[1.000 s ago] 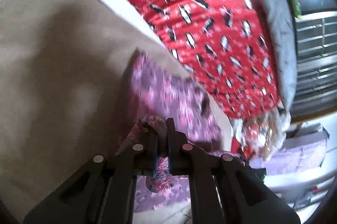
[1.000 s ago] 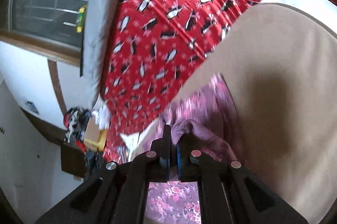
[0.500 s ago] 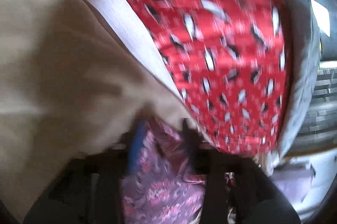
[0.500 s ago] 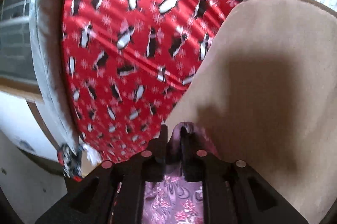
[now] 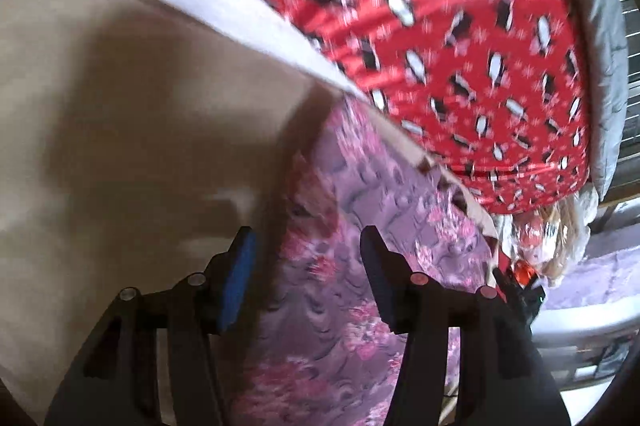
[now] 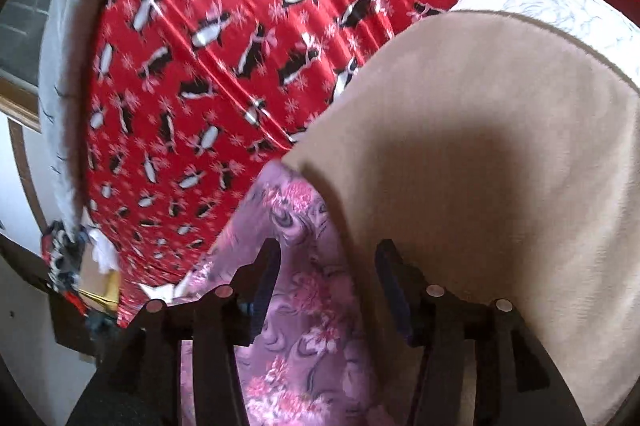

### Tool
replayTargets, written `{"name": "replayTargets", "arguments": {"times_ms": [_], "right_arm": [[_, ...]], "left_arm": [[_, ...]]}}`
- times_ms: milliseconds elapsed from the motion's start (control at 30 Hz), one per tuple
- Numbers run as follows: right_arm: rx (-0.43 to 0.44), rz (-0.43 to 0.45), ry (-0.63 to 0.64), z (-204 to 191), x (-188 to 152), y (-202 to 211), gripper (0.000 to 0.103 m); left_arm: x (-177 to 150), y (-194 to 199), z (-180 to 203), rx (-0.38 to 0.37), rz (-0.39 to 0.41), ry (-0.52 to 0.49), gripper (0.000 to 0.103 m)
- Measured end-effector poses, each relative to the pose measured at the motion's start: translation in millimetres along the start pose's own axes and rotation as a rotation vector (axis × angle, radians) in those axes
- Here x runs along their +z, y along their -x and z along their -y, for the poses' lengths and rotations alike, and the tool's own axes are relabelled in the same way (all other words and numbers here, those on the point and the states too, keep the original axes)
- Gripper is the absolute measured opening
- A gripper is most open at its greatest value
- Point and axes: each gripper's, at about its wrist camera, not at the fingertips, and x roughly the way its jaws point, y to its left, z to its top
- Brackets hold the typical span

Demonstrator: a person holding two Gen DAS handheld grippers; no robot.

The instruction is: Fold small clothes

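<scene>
A small purple garment with a pink flower print (image 5: pixel 360 234) lies flat on a tan cloth surface (image 5: pixel 140 114), its far end at the surface's edge. My left gripper (image 5: pixel 306 246) is open just above the garment's left edge, holding nothing. In the right wrist view the same garment (image 6: pixel 308 306) lies beside the tan surface (image 6: pixel 480 166). My right gripper (image 6: pixel 328 262) is open over the garment's right edge, also empty.
A red blanket with black and white penguins (image 5: pixel 460 26) covers the bed beyond the tan surface; it also shows in the right wrist view (image 6: pixel 224 46). A grey pillow (image 5: pixel 600 26) borders it. Clutter and a plastic bag (image 5: pixel 552 238) lie at the right.
Both grippers were shut on the garment's edges a second ago. They lowered it onto the surface and opened, and the garment now lies flat.
</scene>
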Motion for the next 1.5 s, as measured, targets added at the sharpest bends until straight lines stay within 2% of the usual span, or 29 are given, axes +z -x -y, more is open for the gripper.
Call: {"name": "replayTargets", "arguments": {"times_ms": [67,100,133,167,200,233,267,333,400,433,467,533,567,667,700,767,800,833,900,933,967,1033,1100,1167,1200,1267,1333,1400,1500], "right_arm": [[-0.008,-0.004,0.011,-4,2,-11,0.053],[-0.009,0.000,0.022,-8,3,-15,0.053],[0.001,-0.001,0.037,-12,4,-20,0.053],[0.018,-0.009,0.059,-18,5,-24,0.047],[0.020,-0.026,0.087,-25,5,-27,0.041],[0.016,-0.043,0.116,-32,6,-30,0.017],[0.003,-0.063,0.154,-41,7,-33,0.008],[0.023,-0.038,0.198,-54,8,-27,0.008],[0.070,0.065,0.216,-58,10,-10,0.008],[0.049,0.082,0.208,-55,11,-10,0.007],[-0.036,0.060,0.199,-49,13,-18,0.008],[-0.167,-0.106,0.151,-31,12,-46,0.010],[-0.154,-0.099,0.126,-27,10,-42,0.016],[-0.027,0.068,0.129,-38,1,5,0.018],[0.033,0.085,0.160,-46,-6,16,0.019],[0.099,0.084,0.213,-59,-25,23,0.031],[0.114,0.058,0.230,-63,-32,18,0.032],[0.112,0.021,0.254,-65,-43,10,0.034],[-0.037,-0.144,0.317,-63,-66,-29,0.031],[-0.096,-0.119,0.376,-67,-77,-30,0.029],[-0.121,-0.076,0.411,-79,-81,-23,0.034],[-0.105,-0.060,0.448,-100,-85,-15,0.034],[-0.015,-0.022,0.521,-127,-95,-6,0.034],[0.036,-0.060,0.573,-149,-106,-20,0.034],[0.054,-0.088,0.578,-155,-111,-31,0.033],[0.010,-0.145,0.605,-162,-122,-64,0.032],[-0.119,-0.241,0.641,-158,-131,-106,0.030],[-0.088,-0.169,0.594,-167,-122,-100,0.034],[0.031,-0.070,0.507,-177,-109,-85,0.033]], "left_arm": [[-6,-3,12,0.042,0.033,-0.044,0.052],[-8,-1,18,0.077,0.064,-0.069,0.040],[-10,2,22,0.109,0.101,-0.085,0.018],[-10,6,23,0.119,0.125,-0.085,0.012],[-9,10,21,0.109,0.142,-0.072,0.009],[-8,14,18,0.104,0.159,-0.062,0.006],[-8,15,16,0.099,0.168,-0.061,0.006],[-9,19,11,0.117,0.193,-0.068,0.005],[-8,8,5,0.211,0.193,-0.066,0.005],[-7,0,-3,0.263,0.168,-0.044,0.005],[-7,-6,-7,0.282,0.152,-0.020,0.005],[-10,1,-20,0.253,0.157,0.038,0.004],[-14,12,-20,0.249,0.189,0.049,0.004],[-35,43,-1,0.203,0.304,0.013,0.004],[-45,50,8,0.174,0.333,-0.002,0.005],[-64,48,31,0.154,0.367,-0.042,0.016],[-72,38,40,0.178,0.367,-0.057,0.032],[-78,24,48,0.226,0.355,-0.078,0.046],[-86,-6,55,0.381,0.315,-0.113,0.048],[-91,-21,55,0.476,0.297,-0.137,0.049],[-98,-30,55,0.534,0.318,-0.161,0.051],[-109,-27,57,0.562,0.399,-0.163,0.059],[-115,-26,50,0.535,0.436,-0.120,0.063],[-115,-30,42,0.529,0.457,-0.099,0.072],[-111,-30,38,0.544,0.441,-0.081,0.080],[-103,-29,31,0.508,0.400,-0.069,0.081],[-99,-25,23,0.484,0.360,-0.076,0.081],[-105,-19,22,0.470,0.365,-0.060,0.081],[-109,-5,29,0.429,0.416,-0.085,0.081]]}}
